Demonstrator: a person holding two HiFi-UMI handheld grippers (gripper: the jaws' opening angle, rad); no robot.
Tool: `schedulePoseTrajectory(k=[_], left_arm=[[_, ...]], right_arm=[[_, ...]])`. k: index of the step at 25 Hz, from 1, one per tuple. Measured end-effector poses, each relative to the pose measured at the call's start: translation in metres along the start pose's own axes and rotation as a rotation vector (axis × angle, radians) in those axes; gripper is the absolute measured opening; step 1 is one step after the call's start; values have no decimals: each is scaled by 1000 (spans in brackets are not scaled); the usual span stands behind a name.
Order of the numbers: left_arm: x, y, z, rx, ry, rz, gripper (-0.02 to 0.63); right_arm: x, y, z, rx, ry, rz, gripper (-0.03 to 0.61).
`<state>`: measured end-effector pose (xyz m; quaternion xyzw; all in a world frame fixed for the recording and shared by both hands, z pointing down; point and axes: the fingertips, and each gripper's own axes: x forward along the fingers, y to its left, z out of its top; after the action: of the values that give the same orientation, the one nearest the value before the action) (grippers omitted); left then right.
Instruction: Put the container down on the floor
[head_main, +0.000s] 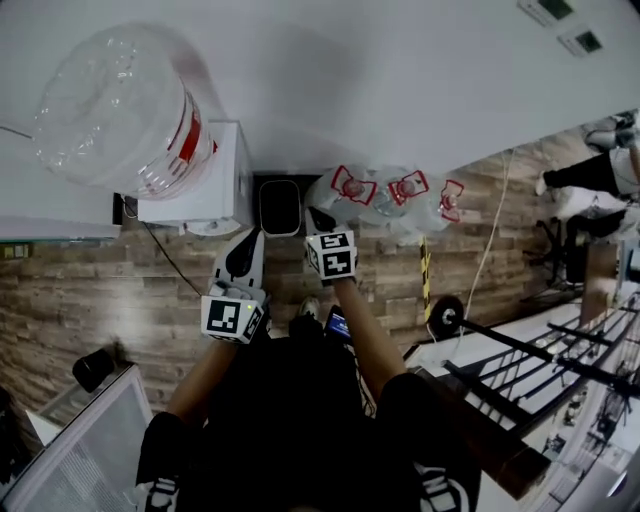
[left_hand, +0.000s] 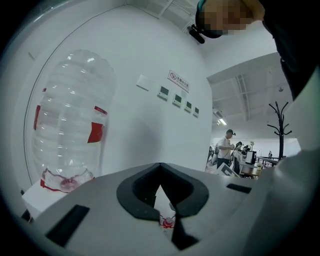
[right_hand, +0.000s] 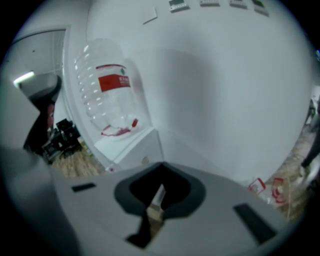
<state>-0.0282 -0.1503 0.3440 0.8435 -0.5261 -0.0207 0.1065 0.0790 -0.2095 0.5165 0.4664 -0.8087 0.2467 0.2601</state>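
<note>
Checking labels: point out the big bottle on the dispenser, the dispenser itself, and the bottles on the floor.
big bottle (head_main: 110, 100), head view, middle of its clear body.
dispenser (head_main: 225, 170), head view, bare white side.
bottles on the floor (head_main: 388, 205), head view, clear body mid-cluster.
</note>
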Motion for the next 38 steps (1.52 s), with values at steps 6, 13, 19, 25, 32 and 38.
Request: schedulePoseTrajectory(k=[6, 13, 19, 25, 32, 38], left_arm=[[-5, -3, 16, -3, -6, 12, 23], [-18, 2, 29, 9, -18, 18, 21], [-28, -5, 38, 30, -31, 10, 23], [-28, -18, 42, 51, -45, -11, 22], [-21, -27, 37, 46, -39, -22, 23], [-20, -30, 34, 38, -31, -28, 23]], right_arm=[[-42, 3, 29, 71, -118, -19, 32], [-95, 17, 56, 88, -253, -47, 32], [-145, 36, 71, 90, -359, -28, 32], [-181, 51, 69, 68, -424, -11, 33], [-191, 60, 59, 66, -434, -4, 32], [-192, 64, 60, 32, -447, 15, 32]])
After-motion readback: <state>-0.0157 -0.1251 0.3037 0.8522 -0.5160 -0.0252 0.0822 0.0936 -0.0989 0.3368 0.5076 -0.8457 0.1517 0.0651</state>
